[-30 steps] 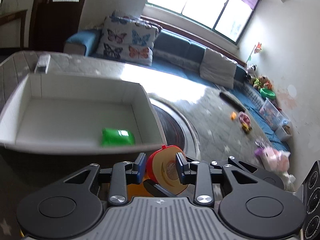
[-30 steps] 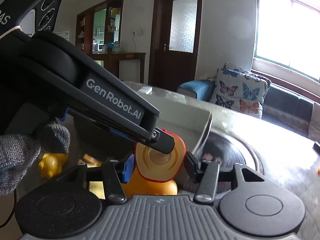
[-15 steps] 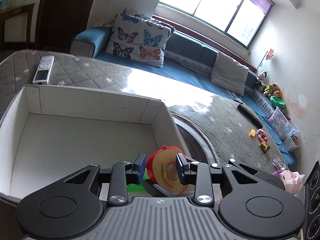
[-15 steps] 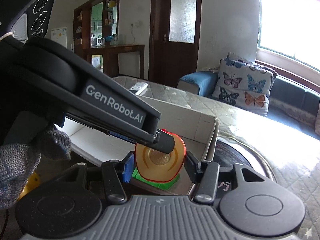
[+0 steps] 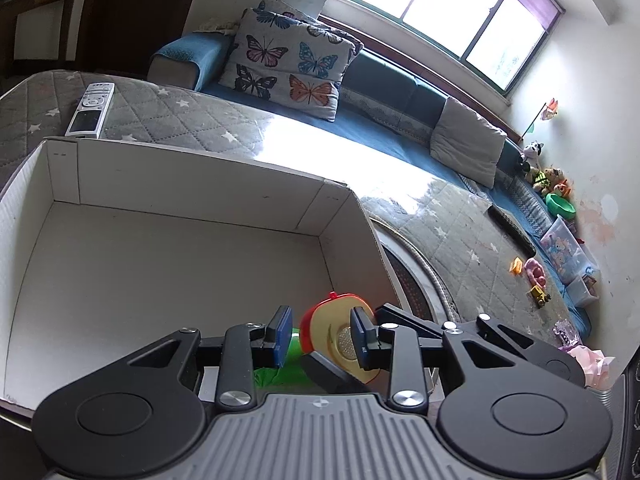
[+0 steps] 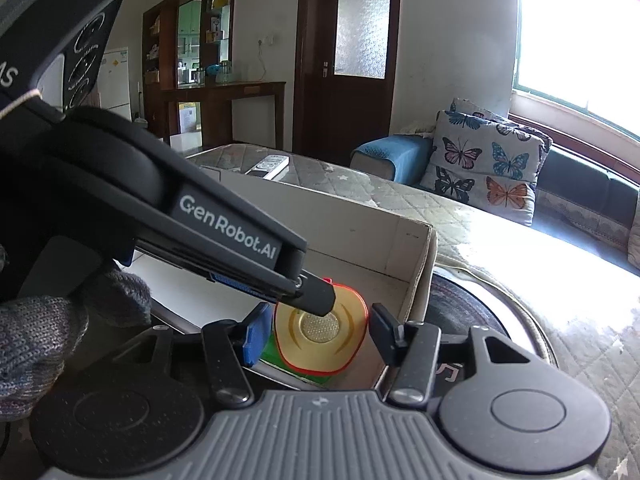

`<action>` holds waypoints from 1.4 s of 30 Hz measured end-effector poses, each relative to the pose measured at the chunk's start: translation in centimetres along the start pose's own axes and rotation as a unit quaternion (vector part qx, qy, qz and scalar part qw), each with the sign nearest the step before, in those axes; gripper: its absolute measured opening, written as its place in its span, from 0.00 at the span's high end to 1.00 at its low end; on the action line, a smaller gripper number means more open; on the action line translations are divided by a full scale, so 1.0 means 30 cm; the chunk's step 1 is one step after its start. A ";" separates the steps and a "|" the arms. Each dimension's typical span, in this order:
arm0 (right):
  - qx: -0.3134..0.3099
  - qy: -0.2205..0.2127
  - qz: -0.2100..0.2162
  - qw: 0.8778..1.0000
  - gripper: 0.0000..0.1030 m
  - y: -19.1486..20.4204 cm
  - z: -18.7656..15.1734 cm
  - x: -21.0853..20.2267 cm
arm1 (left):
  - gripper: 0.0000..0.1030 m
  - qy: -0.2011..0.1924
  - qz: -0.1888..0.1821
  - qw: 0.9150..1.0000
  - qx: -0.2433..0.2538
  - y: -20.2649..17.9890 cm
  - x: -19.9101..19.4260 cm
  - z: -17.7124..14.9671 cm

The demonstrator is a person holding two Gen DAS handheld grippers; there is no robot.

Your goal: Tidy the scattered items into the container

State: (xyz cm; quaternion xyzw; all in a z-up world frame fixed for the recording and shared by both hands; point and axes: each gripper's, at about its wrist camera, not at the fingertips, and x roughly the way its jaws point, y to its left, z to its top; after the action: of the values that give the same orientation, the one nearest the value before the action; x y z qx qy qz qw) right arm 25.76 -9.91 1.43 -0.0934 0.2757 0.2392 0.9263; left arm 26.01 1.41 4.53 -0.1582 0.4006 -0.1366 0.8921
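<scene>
Red-skinned and cream-faced, a plastic toy apple half [image 5: 332, 332] hangs over the near right corner of the white cardboard box [image 5: 200, 184]. A second ago it was short of the box's near wall. The left gripper [image 5: 321, 334] appears to pinch it across its thickness, one blue pad on the flat face with its round mesh centre and the other by the curved skin, though a sliver of green shows at that side. The right gripper [image 6: 318, 334] stands spread on either side of the fruit, touching neither edge. A grey knitted glove [image 6: 36, 340] steadies the left tool.

Directly below lies a glossy green piece [image 5: 272, 376], which sat ahead in the box a second ago. Judged from this, the carry is done and only the release remains.

The box floor is matt, creased at the corners and otherwise bare. Beyond it a silver remote control [image 5: 90, 110] rests on a grey quilted star-print mat [image 5: 180, 120]. Small toys, one pink [image 5: 535, 270] and one a yellow truck [image 5: 540, 295], lie well apart on the mat. A butterfly cushion [image 5: 288, 64] leans on the blue sofa [image 5: 400, 92].
</scene>
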 end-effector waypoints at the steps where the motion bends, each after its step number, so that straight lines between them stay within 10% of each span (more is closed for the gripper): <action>1: 0.001 -0.002 -0.001 1.000 0.45 0.001 -0.001 -0.007 | 0.67 -0.001 0.001 1.000 0.000 -0.001 -0.005 -0.002; 42: -0.023 -0.008 0.052 0.998 0.24 0.207 -0.253 -0.336 | 0.66 -0.041 0.039 0.997 -0.046 0.034 -0.387 -0.358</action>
State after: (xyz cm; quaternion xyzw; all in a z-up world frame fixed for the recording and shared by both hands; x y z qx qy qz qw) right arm 11.76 -10.77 0.46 -0.0988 0.2675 0.2937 0.9124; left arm 10.52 4.79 5.17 -0.1888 0.3753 -0.0770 0.9042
